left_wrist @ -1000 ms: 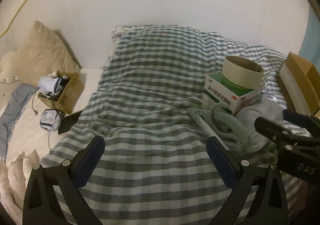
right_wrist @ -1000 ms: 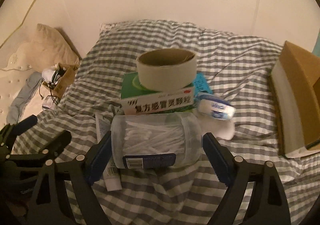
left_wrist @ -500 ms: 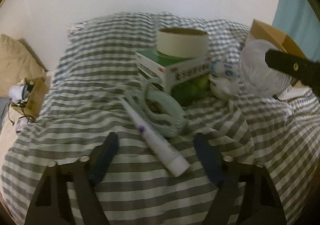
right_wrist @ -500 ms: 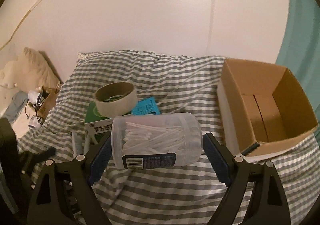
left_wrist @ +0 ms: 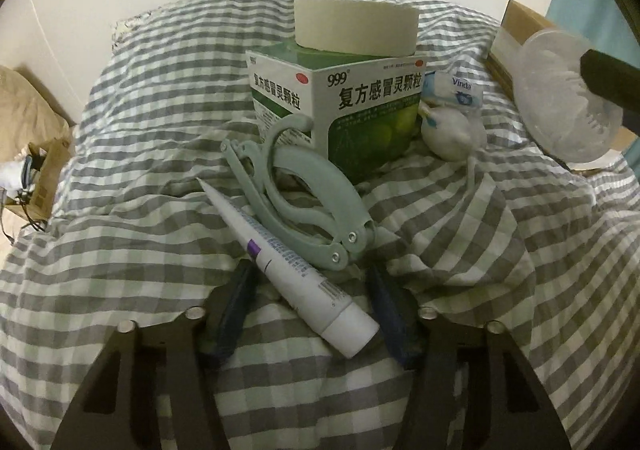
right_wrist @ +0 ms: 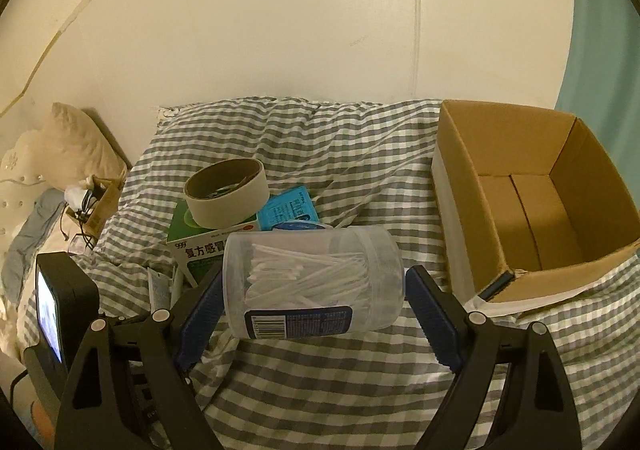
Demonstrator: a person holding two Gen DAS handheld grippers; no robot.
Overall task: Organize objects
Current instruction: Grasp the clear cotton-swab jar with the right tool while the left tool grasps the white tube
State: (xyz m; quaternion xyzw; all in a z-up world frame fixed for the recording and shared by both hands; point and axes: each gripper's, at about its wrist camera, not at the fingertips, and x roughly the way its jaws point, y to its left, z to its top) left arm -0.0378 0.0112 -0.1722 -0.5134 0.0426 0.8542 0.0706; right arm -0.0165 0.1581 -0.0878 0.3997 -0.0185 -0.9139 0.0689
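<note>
A bed with a grey checked duvet (right_wrist: pixel 320 390) against a pale wall. My right gripper (right_wrist: pixel 312 302) clamps a light, slick plastic cotton-swab jar (right_wrist: pixel 312 282) sideways, end to end. My left gripper (left_wrist: pixel 310 302) has just been narrowing around a soft white tube (left_wrist: pixel 296 274) — best held mid-body.
</note>
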